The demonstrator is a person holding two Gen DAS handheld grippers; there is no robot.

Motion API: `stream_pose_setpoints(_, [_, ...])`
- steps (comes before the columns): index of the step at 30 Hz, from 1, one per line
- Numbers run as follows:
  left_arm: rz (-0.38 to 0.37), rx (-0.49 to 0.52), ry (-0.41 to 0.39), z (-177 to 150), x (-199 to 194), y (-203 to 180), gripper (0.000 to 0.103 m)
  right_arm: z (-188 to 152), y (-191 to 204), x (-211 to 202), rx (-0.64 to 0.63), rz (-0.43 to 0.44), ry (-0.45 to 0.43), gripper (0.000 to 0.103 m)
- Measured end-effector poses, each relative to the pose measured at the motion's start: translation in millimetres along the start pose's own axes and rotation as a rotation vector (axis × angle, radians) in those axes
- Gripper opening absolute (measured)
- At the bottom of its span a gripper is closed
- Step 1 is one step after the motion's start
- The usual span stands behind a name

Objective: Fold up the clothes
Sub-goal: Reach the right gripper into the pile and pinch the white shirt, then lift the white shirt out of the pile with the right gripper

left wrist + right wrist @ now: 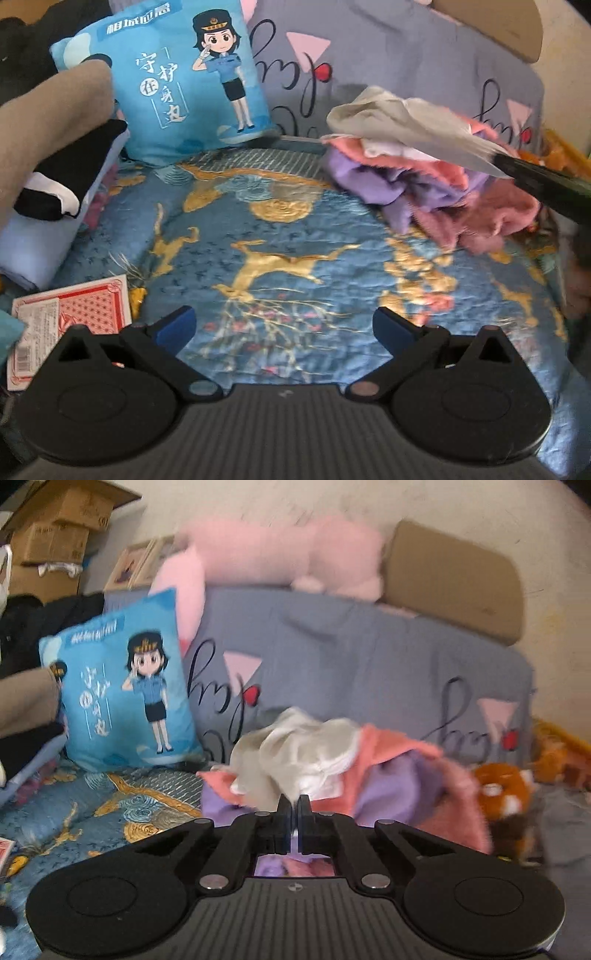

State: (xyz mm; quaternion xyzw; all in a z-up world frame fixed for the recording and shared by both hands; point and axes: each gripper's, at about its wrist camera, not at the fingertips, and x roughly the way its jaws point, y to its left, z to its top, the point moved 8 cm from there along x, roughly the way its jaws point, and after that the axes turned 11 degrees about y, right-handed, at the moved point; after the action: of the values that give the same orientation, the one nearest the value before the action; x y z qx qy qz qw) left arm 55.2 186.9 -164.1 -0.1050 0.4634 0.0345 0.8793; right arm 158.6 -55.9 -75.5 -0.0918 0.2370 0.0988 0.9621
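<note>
A pile of unfolded clothes [436, 184], pink and purple, lies on the blue and gold bedspread [280, 258] at the right. A pale cream garment [402, 118] is lifted off the top of the pile. My right gripper [293, 803] is shut on the cream garment [295, 753] and shows in the left wrist view as a dark finger [543, 181] at the right. My left gripper [284, 325] is open and empty, low over the bedspread in front of the pile.
A blue cartoon cushion [177, 74] leans on a grey-purple pillow [406, 55] at the back. Folded clothes [48, 173] are stacked at the left. A red card packet [70, 325] lies at the near left. An orange plush toy [506, 794] sits right of the pile.
</note>
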Motion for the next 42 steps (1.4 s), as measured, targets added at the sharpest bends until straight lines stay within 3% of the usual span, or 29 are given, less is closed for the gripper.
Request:
stream_pose_setpoints(4, [-0.001,-0.008,0.009,-8.8,-16.8,-7.8,0.103,-18.9,-26.8,-79.0,-0.005,0.043,-0.042,0.0])
stream_pose_setpoints(6, [0.018,-0.02,0.009,-13.7,-24.0,-9.3,0.103,-41.6,-33.4,-104.1,-0.064,0.038,0.007,0.0])
stream_pose_setpoints(11, [0.072,-0.018,-0.003,-21.4,-34.8,-13.7,0.103,-86.6,-39.9,-96.6,-0.134,-0.021,0.161,0.004])
stream_pose_setpoints(14, [0.105,-0.007,-0.015,-24.6,-39.2,-16.5,0.103,-85.9,-29.0,-66.5,-0.105,-0.014,0.144,0.012])
stream_pose_setpoints(16, [0.127,0.001,-0.022,-26.7,-42.1,-18.4,0.103,-80.4,-16.6,-36.8,-0.125,-0.023,0.133,0.025])
stream_pose_setpoints(19, [0.125,-0.013,-0.036,-28.0,-36.3,-15.1,0.103,-69.2,3.3,10.0,-0.171,-0.066,0.097,0.031])
stream_pose_setpoints(24, [0.064,-0.052,-0.055,-29.5,-18.3,-6.6,0.103,-66.3,17.2,99.3,-0.21,-0.176,0.143,0.033])
stream_pose_setpoints(31, [0.022,-0.03,-0.05,-30.1,-3.1,-9.3,0.103,-78.2,9.5,178.4,-0.235,-0.339,0.225,0.037])
stream_pose_setpoints(33, [0.016,-0.011,-0.049,-30.8,-1.1,-14.2,0.103,-76.3,5.5,186.9,-0.221,-0.348,0.234,0.029])
stream_pose_setpoints(34, [0.019,-0.001,-0.048,-31.0,0.0,-16.6,0.103,-73.7,3.6,188.1,-0.208,-0.341,0.229,0.01])
stream_pose_setpoints(35, [0.023,0.009,-0.044,-31.6,1.2,-18.7,0.103,-71.2,1.7,189.2,-0.195,-0.333,0.223,0.003])
stream_pose_setpoints(42, [0.054,0.04,-0.04,-31.4,2.5,-23.6,0.103,-52.6,9.5,138.5,-0.158,-0.221,0.113,0.003])
